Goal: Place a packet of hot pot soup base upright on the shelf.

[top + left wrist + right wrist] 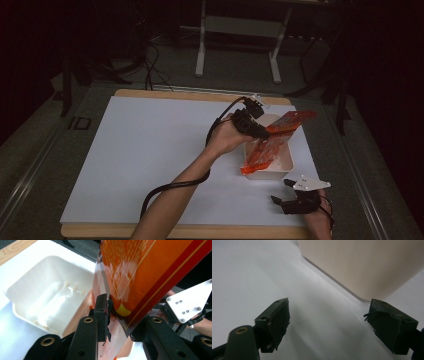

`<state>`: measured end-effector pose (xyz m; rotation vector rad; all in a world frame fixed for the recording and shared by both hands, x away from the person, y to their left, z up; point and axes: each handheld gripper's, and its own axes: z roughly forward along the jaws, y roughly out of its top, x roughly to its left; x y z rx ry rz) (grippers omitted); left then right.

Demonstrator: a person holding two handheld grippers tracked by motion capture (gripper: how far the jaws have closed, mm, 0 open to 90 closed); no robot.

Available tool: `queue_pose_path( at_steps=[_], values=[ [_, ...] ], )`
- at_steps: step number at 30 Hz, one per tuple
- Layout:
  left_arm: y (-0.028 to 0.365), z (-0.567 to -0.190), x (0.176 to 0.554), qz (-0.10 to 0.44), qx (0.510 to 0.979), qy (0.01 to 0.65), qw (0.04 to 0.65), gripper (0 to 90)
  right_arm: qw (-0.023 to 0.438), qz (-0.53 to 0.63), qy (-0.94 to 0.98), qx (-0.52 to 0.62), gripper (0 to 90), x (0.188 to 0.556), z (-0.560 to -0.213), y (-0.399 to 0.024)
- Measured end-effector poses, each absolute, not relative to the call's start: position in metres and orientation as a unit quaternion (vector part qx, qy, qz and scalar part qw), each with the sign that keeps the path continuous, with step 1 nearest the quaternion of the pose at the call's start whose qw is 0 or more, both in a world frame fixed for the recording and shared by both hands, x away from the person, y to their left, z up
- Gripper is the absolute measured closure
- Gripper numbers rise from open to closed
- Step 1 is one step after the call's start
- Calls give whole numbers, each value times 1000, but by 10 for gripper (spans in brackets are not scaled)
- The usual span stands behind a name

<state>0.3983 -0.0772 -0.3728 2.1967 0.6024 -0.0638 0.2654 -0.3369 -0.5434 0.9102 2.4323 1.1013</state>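
Observation:
An orange snack packet (272, 142) leans slantwise into a white plastic tub (280, 172), its lower end inside and its top sticking out past the far rim. My left gripper (261, 131) is at the packet's upper half. In the left gripper view the packet (140, 272) stands between the jaws of the left gripper (122, 315); the left pad (102, 312) rests at its edge, the other pad is hidden behind it, and the jaws stand apart. The tub (45, 302) below holds nothing else. My right gripper (281, 191) is open just in front of the tub (362, 265).
A white sheet (150, 150) covers a wooden board on the table, and the tub sits near its right edge. A metal stand (240, 30) rises on the floor beyond the table. The left gripper's cable (170, 187) trails under the forearm.

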Motion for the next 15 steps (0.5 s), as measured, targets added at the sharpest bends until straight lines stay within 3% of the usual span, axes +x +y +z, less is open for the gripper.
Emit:
queue_pose_path(
  at_steps=[4,9,15],
  values=[
    [-74,-375,393,-26,878,235,416,742,159,387,849,323,175,265,-543,-338],
    [-77,-384,389,-7,901,231,367,730,159,388,848,324,175,265,-543,-338],
    [-71,-400,388,-14,907,232,351,795,159,390,846,326,169,266,-543,-338]
  ],
)
